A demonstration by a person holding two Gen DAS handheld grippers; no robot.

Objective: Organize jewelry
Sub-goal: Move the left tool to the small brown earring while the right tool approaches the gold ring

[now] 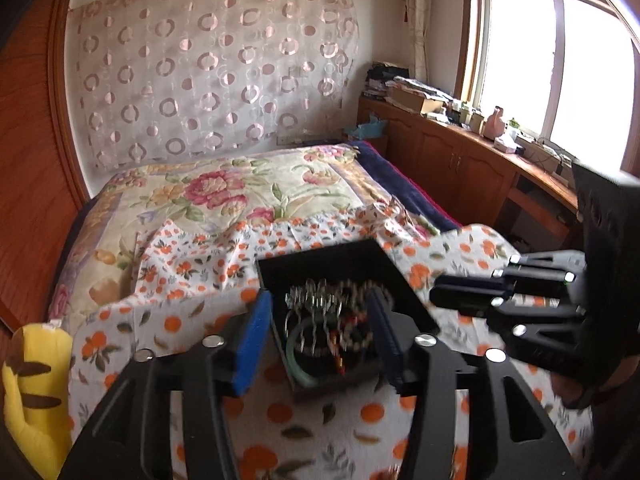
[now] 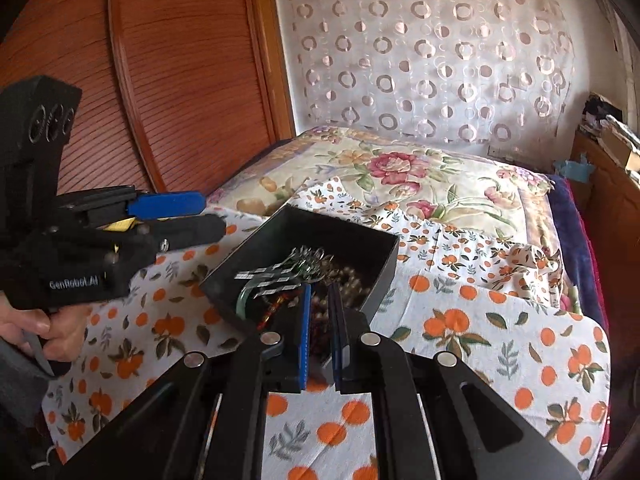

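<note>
Jewelry [image 2: 304,280] heaped in black box [image 2: 372,276], axis unclear

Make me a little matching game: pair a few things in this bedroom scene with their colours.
Things:
1. box holding the jewelry
2. bangle in the box
3. plush toy
4. cloth under the box

Colours:
A. white with orange fruit
B. yellow with brown stripes
C. black
D. pale green

Pairs: 1-C, 2-D, 3-B, 4-A
</note>
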